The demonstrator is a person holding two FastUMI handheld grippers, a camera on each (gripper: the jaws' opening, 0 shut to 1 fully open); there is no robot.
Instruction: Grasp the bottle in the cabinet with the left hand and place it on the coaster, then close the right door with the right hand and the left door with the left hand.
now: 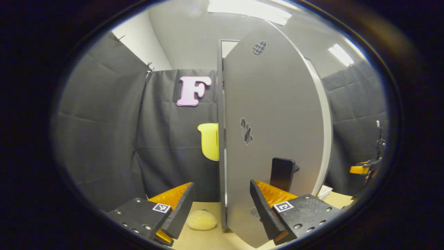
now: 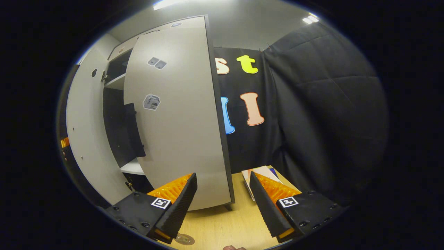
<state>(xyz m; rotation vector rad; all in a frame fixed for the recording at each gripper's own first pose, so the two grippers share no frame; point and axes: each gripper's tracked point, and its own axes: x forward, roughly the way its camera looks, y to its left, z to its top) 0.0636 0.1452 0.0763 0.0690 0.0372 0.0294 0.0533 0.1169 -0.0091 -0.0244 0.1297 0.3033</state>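
My left gripper (image 1: 222, 183) is open and holds nothing. Just beyond its fingers stands a grey cabinet door (image 1: 274, 114), seen from its thin left edge across its outer face, with a black handle (image 1: 282, 173) low on the right. In the right gripper view, my right gripper (image 2: 222, 174) is also open and holds nothing. It faces the outer side of the grey right door (image 2: 180, 121), whose black handle (image 2: 133, 130) sits at its left edge. Left of that door the dark cabinet inside (image 2: 114, 114) shows white shelves. The left door (image 2: 83, 139) stands open at the far left.
On the wooden table (image 1: 211, 239), a pale yellow round pad (image 1: 202, 219) lies by the door's foot. Booklets (image 2: 261, 172) lie on the table (image 2: 225, 225) beyond my right fingers, and a small round clear item (image 2: 184, 239) sits near its front edge. The other gripper (image 1: 366, 169) shows far right.
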